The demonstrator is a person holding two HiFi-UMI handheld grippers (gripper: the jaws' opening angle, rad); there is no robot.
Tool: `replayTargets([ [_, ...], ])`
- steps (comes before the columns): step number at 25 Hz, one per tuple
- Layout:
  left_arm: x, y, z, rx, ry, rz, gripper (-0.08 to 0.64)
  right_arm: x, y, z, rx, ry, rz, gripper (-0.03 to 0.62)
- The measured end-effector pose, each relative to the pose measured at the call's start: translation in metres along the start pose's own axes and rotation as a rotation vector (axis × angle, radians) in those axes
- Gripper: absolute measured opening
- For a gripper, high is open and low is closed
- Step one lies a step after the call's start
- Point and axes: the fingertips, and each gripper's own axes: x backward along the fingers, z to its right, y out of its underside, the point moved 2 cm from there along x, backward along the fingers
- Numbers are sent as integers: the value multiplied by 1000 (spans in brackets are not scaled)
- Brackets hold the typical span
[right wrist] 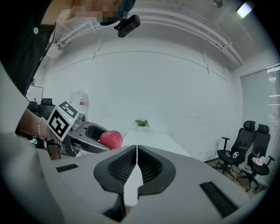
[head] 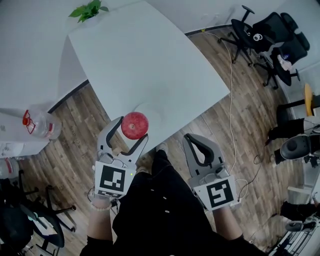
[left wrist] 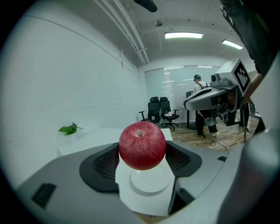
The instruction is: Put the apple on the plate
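Note:
A red apple [head: 135, 125] is held between the jaws of my left gripper [head: 134, 128], which is shut on it. It hangs just above the near corner of the white table [head: 145, 60]. In the left gripper view the apple [left wrist: 142, 145] sits between the two black pads [left wrist: 101, 164], directly over a small white plate [left wrist: 151, 181] lying on that corner. My right gripper [head: 200, 150] is off the table to the right, over the wooden floor, with its jaws shut and empty [right wrist: 136, 151]. From the right gripper view the apple [right wrist: 111, 139] shows at the left.
A green sprig [head: 89, 10] lies at the table's far corner. A large water bottle [head: 40, 125] stands on the floor at the left. Black office chairs [head: 265, 30] and a cable [head: 231, 100] are at the right. A person [left wrist: 199, 100] stands far back.

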Motion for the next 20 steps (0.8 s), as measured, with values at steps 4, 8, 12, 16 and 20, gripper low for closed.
replayTargets([
  [4, -14, 8, 2, 20, 3, -18, 341, -2, 6, 10, -6, -4, -11, 43],
  [8, -30, 17, 5, 29, 8, -47, 341, -7, 10, 20, -9, -14, -19, 43],
  [12, -46, 29, 10, 31, 15, -87, 341, -10, 15, 31, -19, -24, -26, 43],
  [16, -60, 52, 15, 74, 13, -139, 341, -15, 21, 41, -28, -36, -41, 43],
  [20, -74, 62, 18, 65, 22, -178, 341, -21, 26, 49, -38, -47, -54, 43],
])
